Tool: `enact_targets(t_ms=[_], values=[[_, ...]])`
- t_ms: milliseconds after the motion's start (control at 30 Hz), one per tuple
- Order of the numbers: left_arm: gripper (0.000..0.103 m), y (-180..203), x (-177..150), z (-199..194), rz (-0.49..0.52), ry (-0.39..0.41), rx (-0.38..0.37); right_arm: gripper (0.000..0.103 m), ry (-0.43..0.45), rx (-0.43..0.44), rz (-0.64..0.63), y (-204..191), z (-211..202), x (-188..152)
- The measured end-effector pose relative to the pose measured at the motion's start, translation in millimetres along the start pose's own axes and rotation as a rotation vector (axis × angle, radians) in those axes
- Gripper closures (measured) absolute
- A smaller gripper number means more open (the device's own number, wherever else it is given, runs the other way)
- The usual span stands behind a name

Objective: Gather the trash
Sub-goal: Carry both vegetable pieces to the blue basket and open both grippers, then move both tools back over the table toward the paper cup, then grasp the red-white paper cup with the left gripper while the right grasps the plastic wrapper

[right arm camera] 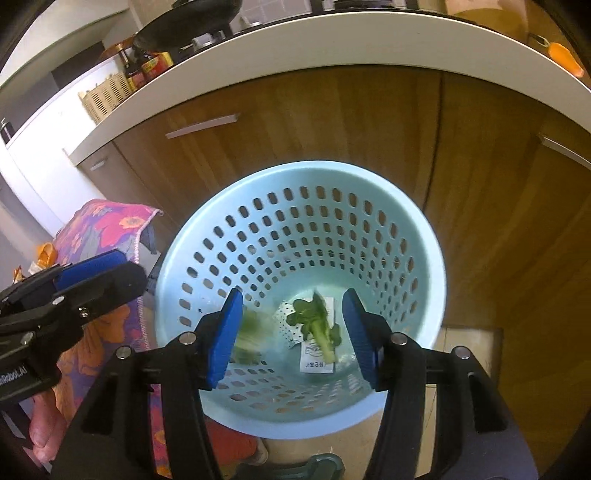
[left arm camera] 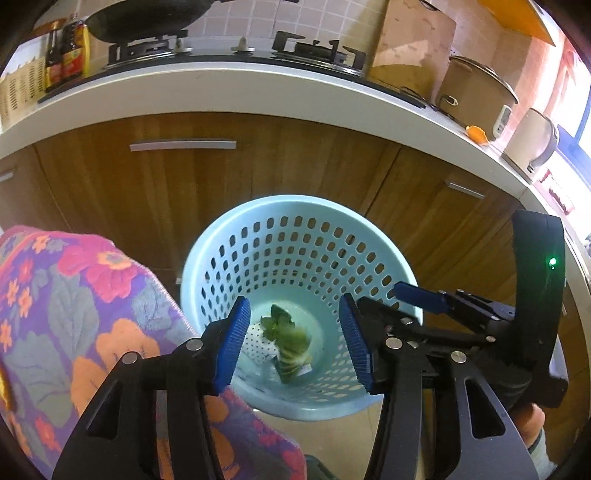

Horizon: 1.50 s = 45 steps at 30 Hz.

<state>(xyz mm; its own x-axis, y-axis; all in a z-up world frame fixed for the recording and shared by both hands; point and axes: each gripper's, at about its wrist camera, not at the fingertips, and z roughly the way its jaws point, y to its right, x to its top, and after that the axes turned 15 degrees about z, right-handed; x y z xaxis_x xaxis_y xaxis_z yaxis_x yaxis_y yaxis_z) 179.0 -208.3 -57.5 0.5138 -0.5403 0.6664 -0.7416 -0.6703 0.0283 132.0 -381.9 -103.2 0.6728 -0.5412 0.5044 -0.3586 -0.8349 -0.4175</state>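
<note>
Trash lay at the bottom of a pale blue perforated wastebasket (left arm camera: 301, 236), which stood on the floor against wooden cabinet doors (left arm camera: 184, 177) in the middle of both views. In the left wrist view, a leafy green vegetable scrap (left arm camera: 286, 330) rested on a white perforated wrapper (left arm camera: 260, 341) at the basket's base, lower centre of the frame. In the right wrist view the same vegetable scrap (right arm camera: 317, 325) lay across a white printed packet (right arm camera: 316, 362), and a blurred green piece (right arm camera: 249, 334) showed just right of the near left finger; whether it was falling or resting could not be told.

The left gripper (left arm camera: 297, 339) hung above the basket mouth with its blue-padded fingers spread wide and nothing between them. The right gripper (right arm camera: 293, 338) was likewise over the basket, its fingers well apart and empty. Each gripper appeared in the other's view: the right one at the lower right of the left wrist frame (left arm camera: 424, 301), the left one at the left edge of the right wrist frame (right arm camera: 88, 269).

A floral-patterned cloth (left arm camera: 85, 314) covered something just beside the basket, at the lower left. Above the cabinets ran a white countertop (left arm camera: 221, 92). On it, at the top of the left wrist frame, sat a gas stove (left arm camera: 236, 51) with a dark wok (left arm camera: 147, 18), sauce bottles (left arm camera: 66, 55) at the upper left, and a lidded pot (left arm camera: 476, 92) at the upper right.
</note>
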Motion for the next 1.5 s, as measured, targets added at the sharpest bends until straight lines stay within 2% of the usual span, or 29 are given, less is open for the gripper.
enact_targets(t_ms=[133,267,400,500,667,833,1100,1300,1500], values=[[0.054,-4,-3,-17,-0.016,0.024,0.004,0.051,0.011,-0.008,0.007,3,-8,-2],[0.054,-3,-5,-54,-0.014,0.099,0.02,0.051,0.04,0.02,-0.015,-8,-25,-2],[0.046,-1,-12,-102,-0.01,0.185,0.062,0.051,0.094,0.07,-0.073,-39,-51,-5],[0.04,-8,-27,-150,-0.039,0.262,0.12,0.051,0.119,0.118,-0.129,-69,-67,-10],[0.036,-27,-62,-213,-0.085,0.326,0.252,0.051,0.127,0.21,-0.248,-130,-84,-30],[0.035,-59,-114,-269,-0.155,0.339,0.439,0.051,0.115,0.28,-0.367,-183,-90,-57],[0.033,-137,-196,-328,-0.384,0.34,0.586,0.051,0.091,0.368,-0.533,-268,-92,-102],[0.033,-174,-236,-338,-0.464,0.319,0.644,0.051,0.08,0.438,-0.598,-317,-88,-127],[0.036,-217,-270,-322,-0.592,0.284,0.587,0.051,0.055,0.48,-0.634,-352,-77,-146]])
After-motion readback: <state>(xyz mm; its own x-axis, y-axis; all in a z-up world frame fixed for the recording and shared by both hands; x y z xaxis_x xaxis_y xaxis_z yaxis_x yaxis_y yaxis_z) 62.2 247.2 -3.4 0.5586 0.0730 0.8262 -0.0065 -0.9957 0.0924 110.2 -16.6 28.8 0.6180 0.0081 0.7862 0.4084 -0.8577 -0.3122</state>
